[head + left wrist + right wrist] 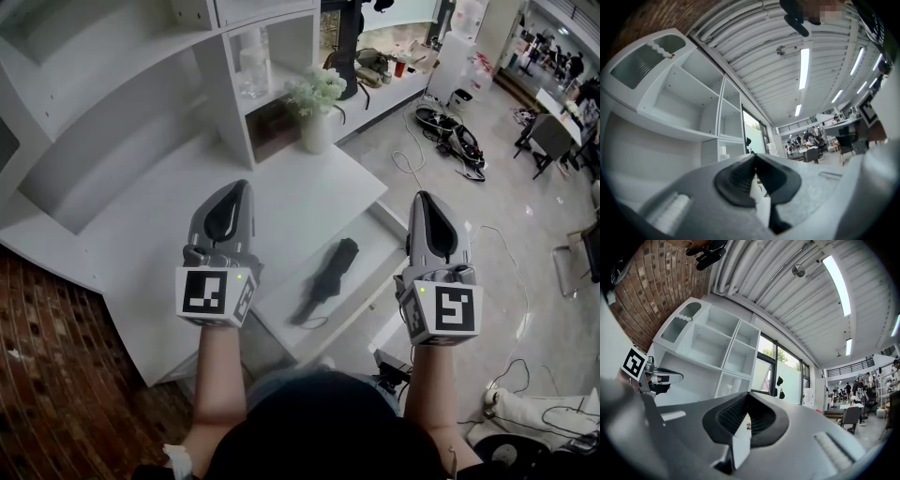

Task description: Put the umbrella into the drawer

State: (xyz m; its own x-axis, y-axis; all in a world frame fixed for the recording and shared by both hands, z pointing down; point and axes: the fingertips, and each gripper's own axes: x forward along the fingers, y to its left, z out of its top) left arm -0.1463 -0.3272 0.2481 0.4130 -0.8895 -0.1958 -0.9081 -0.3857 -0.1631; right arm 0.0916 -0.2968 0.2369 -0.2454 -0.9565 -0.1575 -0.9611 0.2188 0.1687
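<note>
Since the folded black umbrella (323,279) already lies inside the open drawer (370,248) under the white counter (291,192), the left tongs (234,194) and right tongs (427,203) hover clenched and empty; pushing the drawer shut probably comes next.

no words or numbers can be read. only black and white square patterns are seen on the left cube (214,295) and the right cube (448,314).
</note>
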